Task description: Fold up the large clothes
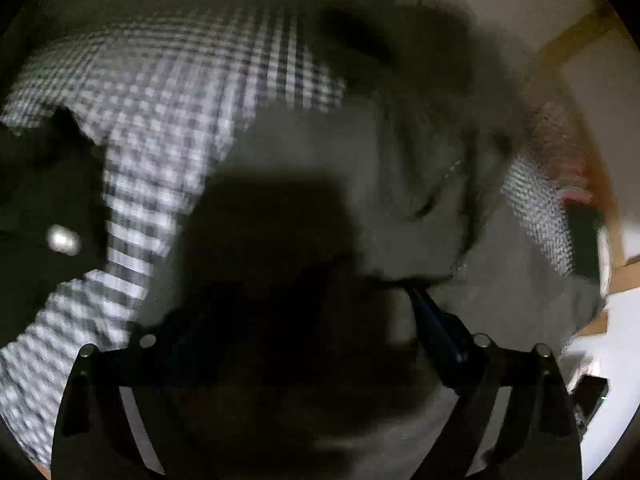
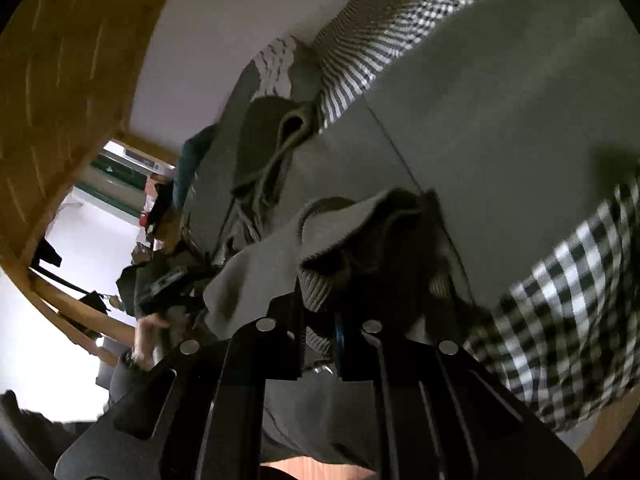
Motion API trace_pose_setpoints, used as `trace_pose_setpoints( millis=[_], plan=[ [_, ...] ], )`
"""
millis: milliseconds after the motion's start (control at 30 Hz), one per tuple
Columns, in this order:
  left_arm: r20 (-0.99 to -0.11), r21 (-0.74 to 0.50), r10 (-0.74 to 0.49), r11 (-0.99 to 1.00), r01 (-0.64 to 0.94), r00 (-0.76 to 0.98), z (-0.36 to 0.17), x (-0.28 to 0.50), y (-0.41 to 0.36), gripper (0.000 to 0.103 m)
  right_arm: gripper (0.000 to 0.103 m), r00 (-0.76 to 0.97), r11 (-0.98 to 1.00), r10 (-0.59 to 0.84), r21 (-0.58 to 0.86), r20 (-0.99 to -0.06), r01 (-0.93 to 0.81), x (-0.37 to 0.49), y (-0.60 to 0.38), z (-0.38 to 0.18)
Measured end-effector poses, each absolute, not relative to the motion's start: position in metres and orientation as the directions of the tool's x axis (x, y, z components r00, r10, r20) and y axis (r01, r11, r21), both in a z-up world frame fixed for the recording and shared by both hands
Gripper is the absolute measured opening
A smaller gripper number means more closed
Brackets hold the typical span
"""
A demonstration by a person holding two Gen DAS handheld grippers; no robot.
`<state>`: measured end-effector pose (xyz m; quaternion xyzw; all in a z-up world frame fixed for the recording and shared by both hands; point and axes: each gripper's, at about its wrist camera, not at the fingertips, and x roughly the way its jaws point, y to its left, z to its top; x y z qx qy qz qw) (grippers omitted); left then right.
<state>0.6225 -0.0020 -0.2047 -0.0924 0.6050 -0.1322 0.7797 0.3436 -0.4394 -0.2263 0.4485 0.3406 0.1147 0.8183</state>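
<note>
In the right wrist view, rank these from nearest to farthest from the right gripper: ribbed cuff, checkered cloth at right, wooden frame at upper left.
1. ribbed cuff: between the right gripper jaws, clamped.
2. checkered cloth: lower right, beside the gripper.
3. wooden frame: upper left, far background.

My left wrist camera looked down from close above the gray garment (image 1: 320, 152), blurred, with the checkered cloth (image 1: 160, 100) beyond and left of it. My right wrist camera sat very low against the same gray garment (image 2: 500, 100), facing along it toward a wooden frame (image 2: 72, 60) far behind. Both views shared the garment and checkered cloth (image 2: 560, 280).
</note>
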Motion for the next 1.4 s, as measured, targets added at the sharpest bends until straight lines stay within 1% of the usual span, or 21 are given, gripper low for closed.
trace_pose_setpoints(
  millis=[67, 100, 133, 167, 267, 433, 533, 633, 667, 700, 733, 767, 800, 867, 933, 1033, 1100, 1200, 1233, 1300, 1400],
  plan=[
    [-0.929, -0.207, -0.236, 0.970, 0.129, 0.284, -0.206, 0.625, -0.017, 0.089, 0.011, 0.737, 0.570, 0.495, 0.813, -0.460, 0.124, 0.348, -0.437, -0.229],
    [-0.926, -0.187, -0.216, 0.975, 0.120, 0.310, -0.203, 0.624, -0.020, 0.079, 0.011, 0.736, 0.571, 0.494, 0.811, -0.463, 0.127, 0.349, -0.437, -0.230],
    [-0.920, -0.168, -0.198, 0.979, 0.116, 0.340, -0.199, 0.624, -0.021, 0.041, 0.011, 0.736, 0.572, 0.494, 0.811, -0.462, 0.126, 0.354, -0.435, -0.229],
    [-0.914, -0.170, -0.201, 0.979, 0.115, 0.353, -0.196, 0.624, -0.019, 0.031, 0.011, 0.739, 0.572, 0.493, 0.811, -0.458, 0.121, 0.355, -0.435, -0.228],
    [-0.883, -0.279, -0.283, 0.958, 0.067, 0.375, -0.189, 0.629, 0.000, 0.021, 0.011, 0.756, 0.576, 0.492, 0.812, -0.432, 0.089, 0.356, -0.439, -0.218],
    [-0.795, -0.368, -0.280, 0.928, -0.061, 0.538, -0.155, 0.635, 0.053, 0.019, 0.011, 0.811, 0.571, 0.481, 0.821, -0.333, -0.002, 0.365, -0.442, -0.184],
    [-0.811, -0.365, -0.274, 0.928, -0.080, 0.516, -0.159, 0.654, 0.065, 0.019, 0.011, 0.809, 0.590, 0.450, 0.806, -0.379, 0.049, 0.389, -0.450, -0.186],
    [-0.854, -0.309, -0.252, 0.950, -0.053, 0.455, -0.184, 0.666, 0.057, 0.026, 0.013, 0.738, 0.644, 0.409, 0.743, -0.537, 0.184, 0.420, -0.451, -0.209],
    [-0.850, -0.314, -0.263, 0.949, -0.038, 0.457, -0.187, 0.665, 0.054, 0.040, 0.020, 0.681, 0.711, 0.354, 0.657, -0.641, 0.249, 0.429, -0.445, -0.217],
    [-0.831, -0.333, -0.280, 0.942, -0.027, 0.481, -0.185, 0.662, 0.055, 0.050, 0.031, 0.650, 0.753, 0.311, 0.597, -0.693, 0.276, 0.433, -0.441, -0.218],
    [-0.793, -0.358, -0.290, 0.933, -0.026, 0.535, -0.177, 0.653, 0.061, 0.073, 0.033, 0.648, 0.782, 0.287, 0.563, -0.706, 0.267, 0.433, -0.438, -0.216],
    [-0.751, -0.377, -0.287, 0.926, -0.029, 0.595, -0.163, 0.641, 0.072, 0.092, 0.048, 0.655, 0.800, 0.259, 0.537, -0.710, 0.266, 0.429, -0.436, -0.211],
    [-0.707, -0.395, -0.284, 0.918, -0.029, 0.648, -0.152, 0.631, 0.079, 0.095, 0.071, 0.669, 0.821, 0.205, 0.498, -0.714, 0.281, 0.423, -0.435, -0.201],
    [-0.631, -0.404, -0.269, 0.915, -0.012, 0.727, -0.122, 0.608, 0.085, 0.097, 0.100, 0.716, 0.860, -0.033, 0.345, -0.698, 0.376, 0.403, -0.433, -0.172],
    [-0.631, -0.399, -0.316, 0.915, 0.053, 0.708, -0.108, 0.593, 0.073, 0.097, 0.100, 0.731, 0.877, -0.102, 0.286, -0.675, 0.386, 0.396, -0.429, -0.154],
    [-0.699, -0.289, -0.324, 0.943, 0.164, 0.637, -0.123, 0.566, 0.020, 0.097, 0.100, 0.729, 0.921, -0.067, 0.238, -0.681, 0.308, 0.411, -0.390, -0.141],
    [-0.736, -0.168, -0.266, 0.963, 0.213, 0.622, -0.141, 0.548, -0.006, 0.097, 0.100, 0.703, 0.962, -0.065, 0.142, -0.708, 0.232, 0.431, -0.344, -0.144],
    [-0.820, 0.033, -0.092, 0.978, 0.208, 0.565, -0.195, 0.532, -0.037, 0.097, 0.100, 0.640, 0.985, -0.046, 0.071, -0.767, 0.156, 0.456, -0.295, -0.169],
    [-0.839, 0.050, -0.067, 0.979, 0.199, 0.540, -0.207, 0.535, -0.037, 0.097, 0.100, 0.609, 0.989, -0.051, 0.044, -0.792, 0.141, 0.463, -0.284, -0.181],
    [-0.792, 0.057, -0.078, 0.978, 0.201, 0.606, -0.217, 0.526, -0.035, 0.099, 0.100, 0.533, 0.991, -0.090, -0.020, -0.842, 0.136, 0.475, -0.271, -0.207],
    [-0.775, 0.073, -0.071, 0.977, 0.201, 0.628, -0.219, 0.524, -0.034, 0.099, 0.100, 0.536, 0.989, -0.096, -0.021, -0.839, 0.144, 0.474, -0.273, -0.217]
  ],
)
